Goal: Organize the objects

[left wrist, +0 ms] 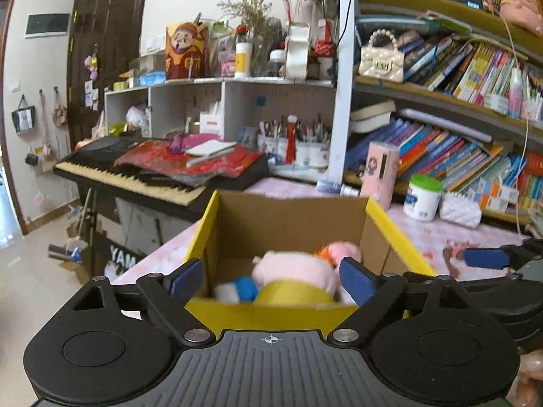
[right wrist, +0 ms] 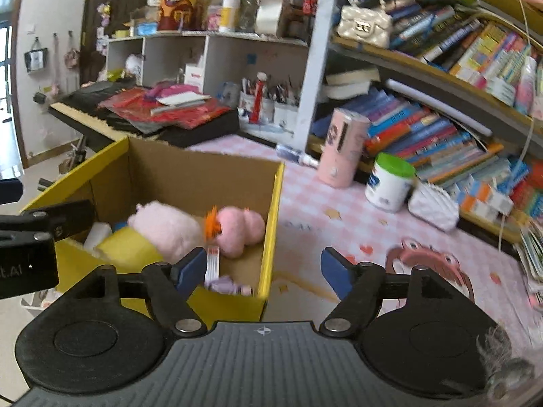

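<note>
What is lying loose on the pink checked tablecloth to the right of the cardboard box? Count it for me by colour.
Pink: 2 (tall pink cylinder container, flat round pink cartoon-faced piece)
White: 2 (white plastic jar with green lid, white quilted pouch)
Blue and white: 1 (small bottle lying on its side)
Total: 5

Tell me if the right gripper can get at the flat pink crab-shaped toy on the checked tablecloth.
Probably yes. The right gripper has its jaws open and empty, and the flat pink crab-shaped toy lies uncovered just right of it, outside the yellow cardboard box.
</note>
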`<state>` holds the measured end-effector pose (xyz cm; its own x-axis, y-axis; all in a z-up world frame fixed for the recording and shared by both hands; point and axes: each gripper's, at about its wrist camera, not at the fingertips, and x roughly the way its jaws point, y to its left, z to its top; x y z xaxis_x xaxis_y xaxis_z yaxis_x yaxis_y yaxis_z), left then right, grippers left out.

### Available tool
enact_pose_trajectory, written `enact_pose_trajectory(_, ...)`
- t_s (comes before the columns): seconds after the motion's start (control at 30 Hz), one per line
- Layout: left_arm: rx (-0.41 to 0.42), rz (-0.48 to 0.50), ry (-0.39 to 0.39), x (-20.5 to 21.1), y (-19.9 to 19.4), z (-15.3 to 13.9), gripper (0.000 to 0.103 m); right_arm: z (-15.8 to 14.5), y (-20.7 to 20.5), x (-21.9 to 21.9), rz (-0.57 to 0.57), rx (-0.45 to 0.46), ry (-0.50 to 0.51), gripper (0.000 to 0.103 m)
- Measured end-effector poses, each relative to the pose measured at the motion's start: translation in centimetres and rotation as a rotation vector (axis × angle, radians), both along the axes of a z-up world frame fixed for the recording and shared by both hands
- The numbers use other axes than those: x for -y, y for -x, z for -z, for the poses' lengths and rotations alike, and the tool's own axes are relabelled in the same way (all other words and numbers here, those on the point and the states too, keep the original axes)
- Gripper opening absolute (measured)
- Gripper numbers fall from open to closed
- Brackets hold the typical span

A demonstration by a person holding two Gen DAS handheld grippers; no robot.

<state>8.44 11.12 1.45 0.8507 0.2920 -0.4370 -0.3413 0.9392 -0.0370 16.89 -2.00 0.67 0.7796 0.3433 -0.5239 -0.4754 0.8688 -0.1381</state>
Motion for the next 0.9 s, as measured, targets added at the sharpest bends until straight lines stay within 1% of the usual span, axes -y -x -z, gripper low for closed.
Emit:
enact_pose_trajectory(0.03, -0.009, -0.003, 0.003, 0.0, 0.4, 0.2, 0.091, 0.1, 0.6, 0.2, 0.013, 0.000, -0.006, 0.075)
enact_pose_trajectory(0.07, -0.018, -0.005, 0.011, -0.1, 0.7, 0.3, 0.092, 0.1, 1.0, 0.3, 0.026, 0.001, -0.014, 0.082)
enact_pose_trajectory(0.1, -0.028, -0.006, 0.020, -0.1, 1.1, 0.4, 0.094, 0.1, 1.4, 0.2, 0.031, -0.018, -0.007, 0.082)
enact_pose_trajectory(0.27, -0.051, -0.003, 0.053, -0.1, 3.6, 1.1, 0.094, 0.8, 4.1, 0.6, 0.075, -0.067, -0.006, 0.082)
enact_pose_trajectory(0.4, -0.067, 0.000, 0.074, 0.0, 5.4, 1.2, 0.094, 1.1, 6.4, 1.2, 0.121, -0.115, -0.026, 0.082)
enact_pose_trajectory(0.47, -0.062, -0.006, 0.082, 0.1, 6.2, 0.9, 0.096, 1.4, 7.5, 1.4, 0.138, -0.138, -0.027, 0.086)
enact_pose_trajectory(0.57, -0.034, -0.006, 0.107, 0.2, 7.2, 0.2, 0.098, 1.8, 9.2, 1.3, 0.147, -0.159, 0.000, 0.087)
enact_pose_trajectory(0.63, -0.042, 0.012, 0.122, 0.7, 7.5, 0.1, 0.099, 1.8, 10.4, 1.3, 0.145, -0.164, 0.005, 0.088)
enact_pose_trajectory(0.73, -0.081, 0.074, 0.120, 2.1, 8.2, 0.7, 0.099, 1.4, 12.2, 1.6, 0.170, -0.163, -0.021, 0.095)
enact_pose_trajectory(0.77, -0.081, 0.083, 0.130, 2.6, 8.5, 0.8, 0.100, 1.3, 12.8, 1.8, 0.179, -0.160, -0.027, 0.097)
enact_pose_trajectory(0.83, -0.095, 0.116, 0.131, 3.4, 9.1, 1.1, 0.100, 1.6, 14.2, 2.4, 0.212, -0.145, -0.022, 0.098)
enact_pose_trajectory(0.9, -0.110, 0.156, 0.114, 4.3, 9.5, 1.3, 0.101, 2.0, 15.4, 3.3, 0.256, -0.150, -0.031, 0.099)
